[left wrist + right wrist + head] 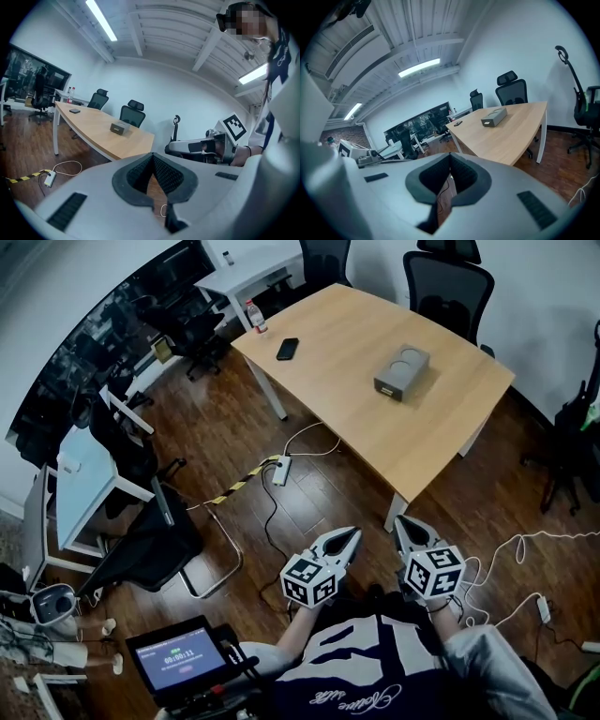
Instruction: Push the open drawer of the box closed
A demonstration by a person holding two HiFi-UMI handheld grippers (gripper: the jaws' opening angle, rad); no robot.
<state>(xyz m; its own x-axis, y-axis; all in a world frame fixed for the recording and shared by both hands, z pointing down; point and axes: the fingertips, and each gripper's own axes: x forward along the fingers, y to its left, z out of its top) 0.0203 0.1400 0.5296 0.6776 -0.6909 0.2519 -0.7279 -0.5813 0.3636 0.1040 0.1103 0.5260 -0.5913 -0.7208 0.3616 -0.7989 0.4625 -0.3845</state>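
A small grey box (pixel 401 372) stands on the light wooden table (pixel 375 427), far ahead of both grippers; its drawer front faces the table's near edge. The same box shows small in the left gripper view (pixel 120 127) and in the right gripper view (pixel 494 117). My left gripper (pixel 352 533) and right gripper (pixel 398 520) hang side by side over the wooden floor, well short of the table. Each gripper has its jaws shut with the tips meeting and nothing between them. The left gripper view also catches the right gripper (pixel 174 148) beside it.
A black phone (pixel 288 348) and a bottle (pixel 255 317) lie at the table's far left end. Black office chairs (pixel 448 282) stand behind the table. Cables and a power strip (pixel 282 470) run across the floor. A chair (pixel 150 545) and a small screen (pixel 180 658) are at the lower left.
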